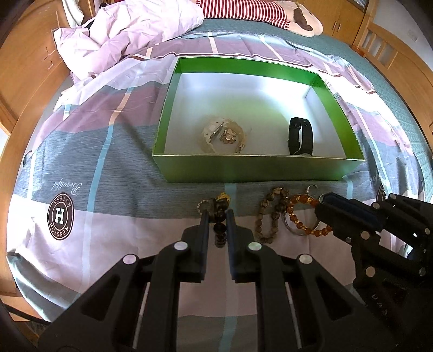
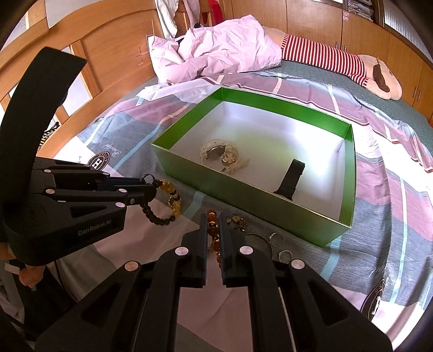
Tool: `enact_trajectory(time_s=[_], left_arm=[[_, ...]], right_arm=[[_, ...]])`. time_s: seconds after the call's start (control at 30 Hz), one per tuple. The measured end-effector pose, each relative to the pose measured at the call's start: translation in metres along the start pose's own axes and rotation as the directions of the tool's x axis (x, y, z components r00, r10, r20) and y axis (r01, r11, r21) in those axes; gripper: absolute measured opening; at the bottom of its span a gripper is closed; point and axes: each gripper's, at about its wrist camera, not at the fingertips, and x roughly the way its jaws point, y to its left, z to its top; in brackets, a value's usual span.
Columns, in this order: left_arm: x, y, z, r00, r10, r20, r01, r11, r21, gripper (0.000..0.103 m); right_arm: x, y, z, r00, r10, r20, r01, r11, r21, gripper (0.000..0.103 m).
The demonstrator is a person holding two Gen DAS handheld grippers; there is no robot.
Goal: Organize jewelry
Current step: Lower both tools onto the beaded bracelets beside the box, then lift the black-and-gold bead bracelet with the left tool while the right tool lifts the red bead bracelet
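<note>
A green box (image 1: pixel 254 169) (image 2: pixel 270 205) lies open on the bed. In it are a pale watch (image 1: pixel 223 134) (image 2: pixel 220 154) and a black watch (image 1: pixel 300 136) (image 2: pixel 291 177). In front of the box lie several bracelets. My left gripper (image 1: pixel 217 214) (image 2: pixel 153 189) is shut on a dark bead bracelet with gold charms (image 1: pixel 219 214) (image 2: pixel 165 203). My right gripper (image 2: pixel 213 218) (image 1: pixel 323 208) is shut on an amber bead bracelet (image 1: pixel 303 215) (image 2: pixel 213 230). A brown stone bracelet (image 1: pixel 272 214) (image 2: pixel 238 223) lies between them.
Small silver rings (image 2: pixel 278 239) and a thin bangle (image 2: pixel 259 238) lie right of the amber bracelet. A crumpled pink quilt (image 1: pixel 130 32) and a striped plush toy (image 1: pixel 259 13) lie behind the box. A wooden bed frame (image 1: pixel 24 70) rises at the left.
</note>
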Motion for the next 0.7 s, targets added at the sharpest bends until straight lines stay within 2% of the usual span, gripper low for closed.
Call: enact_trajectory(time_s=[0.43, 0.7], left_arm=[[0.0, -0.001, 0.0, 1.0, 0.002, 0.002, -0.002, 1.0, 0.001, 0.013], [-0.006, -0.002, 0.001, 1.0, 0.001, 0.017, 0.0, 1.0, -0.002, 0.013]], right_arm=[[-0.001, 0.001, 0.0, 1.0, -0.003, 0.007, 0.003, 1.0, 0.001, 0.008], [-0.011, 0.001, 0.003, 0.999, 0.013, 0.045, -0.013, 1.0, 0.002, 0.008]])
